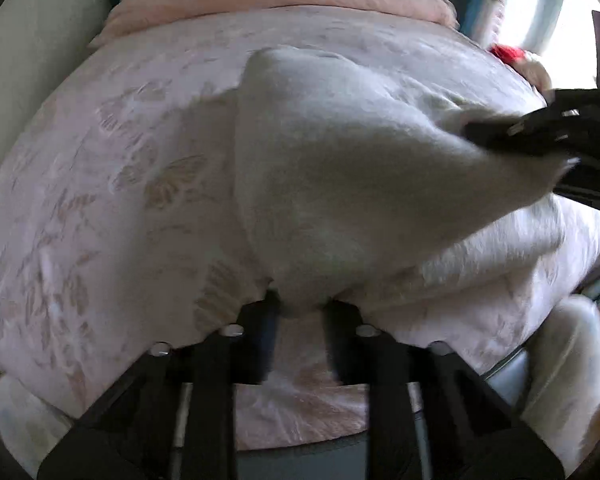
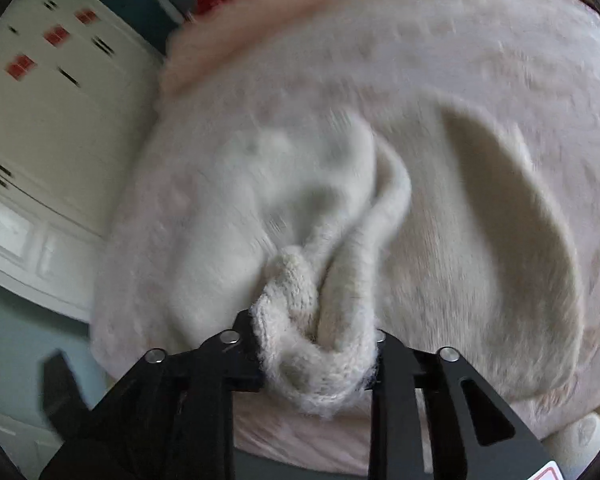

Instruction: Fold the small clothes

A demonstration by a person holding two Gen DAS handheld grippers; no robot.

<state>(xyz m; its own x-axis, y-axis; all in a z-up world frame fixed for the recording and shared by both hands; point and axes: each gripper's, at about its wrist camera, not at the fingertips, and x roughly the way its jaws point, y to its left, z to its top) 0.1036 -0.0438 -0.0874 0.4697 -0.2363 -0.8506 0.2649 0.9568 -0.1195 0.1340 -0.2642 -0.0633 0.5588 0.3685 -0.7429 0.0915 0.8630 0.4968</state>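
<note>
Mid-fold: cream knit garment (image 1: 332, 168) lifted off bed (image 1: 100, 184), left gripper (image 1: 300, 308) and right gripper (image 2: 320, 344) each clamped on edge. Next, likely: carry held edges over, lay flat.

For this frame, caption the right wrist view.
Right gripper grips the bunched white knit garment above the pink bedspread.
</note>
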